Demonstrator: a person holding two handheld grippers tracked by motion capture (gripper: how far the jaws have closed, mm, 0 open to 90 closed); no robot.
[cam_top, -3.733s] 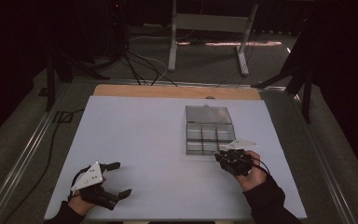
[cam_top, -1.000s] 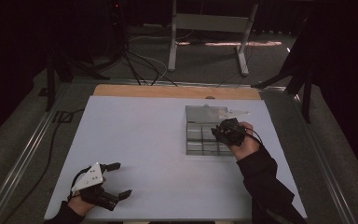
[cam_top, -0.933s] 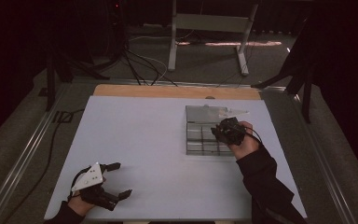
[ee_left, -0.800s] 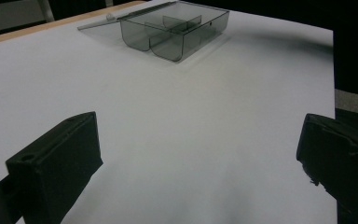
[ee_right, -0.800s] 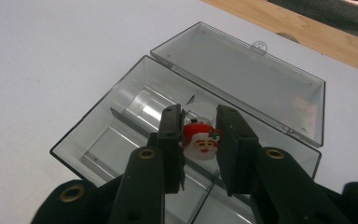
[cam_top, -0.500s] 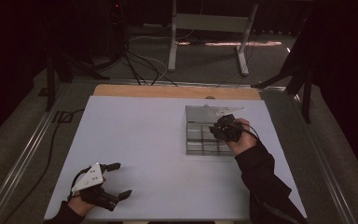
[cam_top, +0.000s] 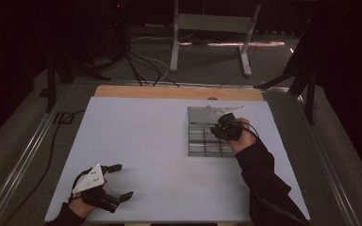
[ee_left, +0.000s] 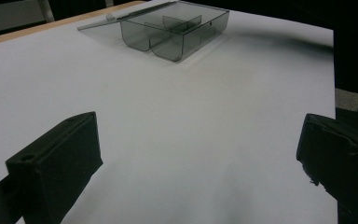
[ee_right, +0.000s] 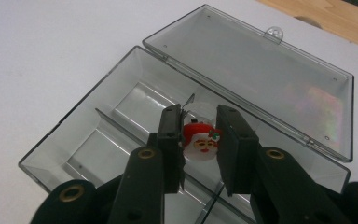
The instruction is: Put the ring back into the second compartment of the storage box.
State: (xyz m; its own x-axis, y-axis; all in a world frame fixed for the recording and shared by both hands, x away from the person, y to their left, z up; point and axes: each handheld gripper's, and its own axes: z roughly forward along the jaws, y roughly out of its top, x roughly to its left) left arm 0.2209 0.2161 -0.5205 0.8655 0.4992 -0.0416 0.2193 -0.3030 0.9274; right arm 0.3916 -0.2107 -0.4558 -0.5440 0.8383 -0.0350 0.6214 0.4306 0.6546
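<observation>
Red Santa charm between right tongs.

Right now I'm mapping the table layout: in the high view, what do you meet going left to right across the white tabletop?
Left gripper near the front left corner → bare white table → clear compartment box → right gripper over the box's right part, held by the person's hand.

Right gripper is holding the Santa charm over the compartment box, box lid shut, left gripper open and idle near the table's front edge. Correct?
Not quite: the lid is open, folded back flat behind the compartment box, as the right gripper view shows. The rest holds: the right gripper has the Santa charm between its fingers over the box, and the left gripper sits open near the table's front edge.
</observation>
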